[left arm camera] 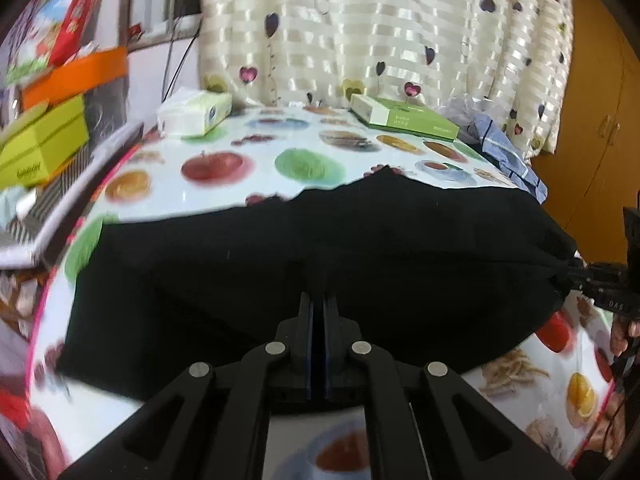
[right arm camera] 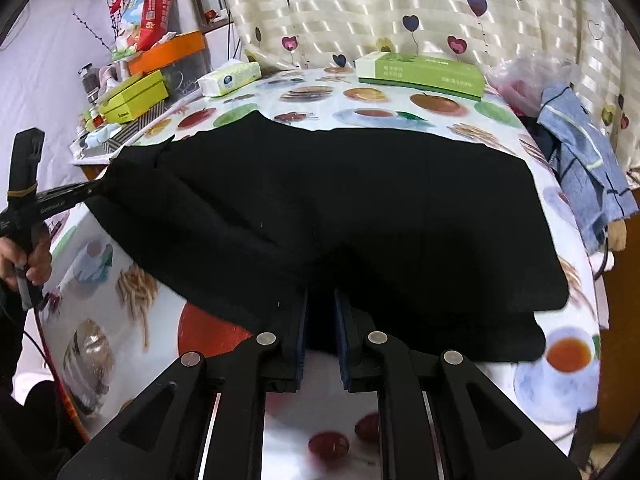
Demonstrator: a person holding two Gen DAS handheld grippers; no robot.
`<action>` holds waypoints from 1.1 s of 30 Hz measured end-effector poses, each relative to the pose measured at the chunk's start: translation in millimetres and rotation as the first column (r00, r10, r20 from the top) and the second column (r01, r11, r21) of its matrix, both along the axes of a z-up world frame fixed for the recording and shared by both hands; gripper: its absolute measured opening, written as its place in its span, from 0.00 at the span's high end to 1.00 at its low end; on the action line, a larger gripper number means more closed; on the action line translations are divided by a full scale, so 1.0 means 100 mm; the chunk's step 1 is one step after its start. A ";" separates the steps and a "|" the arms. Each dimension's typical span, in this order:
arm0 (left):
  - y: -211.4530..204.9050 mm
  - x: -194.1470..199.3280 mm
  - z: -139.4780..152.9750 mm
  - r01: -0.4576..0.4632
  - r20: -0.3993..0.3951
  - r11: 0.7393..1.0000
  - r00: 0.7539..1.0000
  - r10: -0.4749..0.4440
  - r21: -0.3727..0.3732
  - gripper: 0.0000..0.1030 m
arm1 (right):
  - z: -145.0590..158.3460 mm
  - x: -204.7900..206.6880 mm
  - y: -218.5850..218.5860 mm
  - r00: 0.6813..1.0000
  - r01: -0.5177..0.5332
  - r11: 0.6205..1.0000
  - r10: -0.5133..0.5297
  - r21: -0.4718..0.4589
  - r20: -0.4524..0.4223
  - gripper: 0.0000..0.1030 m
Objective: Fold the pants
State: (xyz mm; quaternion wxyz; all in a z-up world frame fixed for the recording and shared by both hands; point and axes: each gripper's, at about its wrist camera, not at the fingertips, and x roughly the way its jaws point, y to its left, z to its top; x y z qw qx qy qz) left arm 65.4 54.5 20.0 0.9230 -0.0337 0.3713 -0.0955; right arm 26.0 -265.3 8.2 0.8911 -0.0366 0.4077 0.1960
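Observation:
Black pants (left arm camera: 360, 240) lie spread across the fruit-print tablecloth (left arm camera: 240, 160), also in the right wrist view (right arm camera: 360, 200). My left gripper (left arm camera: 319, 300) is shut on the near edge of the pants, fingers pressed together on the cloth. My right gripper (right arm camera: 320, 300) is shut on a thick fold of the pants' near edge, a bunch of cloth between the fingers. The left gripper also shows in the right wrist view (right arm camera: 96, 190), pinching the pants' left corner. The right gripper shows in the left wrist view (left arm camera: 568, 274) at the pants' right corner.
A tissue pack (left arm camera: 196, 114) and a flat green box (left arm camera: 404, 118) sit at the table's far side. Blue striped clothing (right arm camera: 588, 168) hangs over the right edge. Stacked green and orange boxes (right arm camera: 136, 96) stand at the left. A heart-print curtain (left arm camera: 380, 28) hangs behind.

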 end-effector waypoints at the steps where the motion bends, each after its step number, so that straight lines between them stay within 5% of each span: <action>1: 0.03 -0.05 -0.01 -0.009 -0.005 1.000 1.000 0.009 -0.015 0.92 | 0.00 -0.03 -0.01 1.000 0.000 1.000 0.000 -0.005 -0.002 0.78; 3: 0.10 -0.18 -0.03 -0.028 -0.006 0.998 1.000 0.028 -0.053 0.91 | 0.01 -0.10 -0.04 1.000 -0.002 1.000 0.002 -0.009 0.001 0.59; 8: 0.33 -0.44 0.00 -0.126 0.009 0.985 0.992 0.128 -0.117 0.89 | 0.12 -0.22 -0.12 0.999 -0.005 0.999 0.004 0.038 0.039 0.57; 11: 0.45 -0.41 0.14 -0.194 0.042 0.975 0.979 0.200 -0.109 0.58 | 0.21 -0.15 -0.09 0.997 -0.008 0.998 0.003 0.068 0.072 0.57; 14: 0.39 -0.17 0.28 -0.204 0.058 0.974 0.976 0.210 -0.094 0.52 | 0.23 -0.04 0.02 0.997 -0.019 0.996 0.012 0.082 0.082 0.57; 19: -0.01 0.43 0.19 -0.119 -0.004 0.993 0.993 0.119 0.015 0.49 | 0.22 0.08 0.12 0.995 -0.025 0.994 0.015 0.105 0.099 0.57; 23: -0.22 0.74 -0.08 -0.125 -0.094 0.980 0.986 0.141 0.154 0.49 | 0.19 0.15 0.06 0.996 0.004 0.995 -0.013 0.102 0.090 0.57; 25: -0.23 0.71 -0.14 -0.132 -0.081 0.975 0.986 0.148 0.181 0.54 | 0.16 0.17 0.01 0.996 0.019 0.995 -0.028 0.099 0.082 0.57; 26: -0.22 0.66 -0.14 -0.140 -0.063 0.970 0.986 0.155 0.198 0.81 | 0.14 0.19 -0.02 0.997 0.027 0.995 -0.035 0.100 0.075 0.57; 27: -0.18 0.63 -0.15 -0.150 -0.059 0.969 0.985 0.165 0.197 0.94 | 0.12 0.20 -0.04 0.997 0.034 0.994 -0.041 0.102 0.069 0.57; 33: 0.31 0.28 0.02 -0.290 0.014 0.957 0.957 0.289 0.012 0.96 | 0.09 0.24 -0.07 0.997 0.051 0.992 -0.057 0.116 0.053 0.57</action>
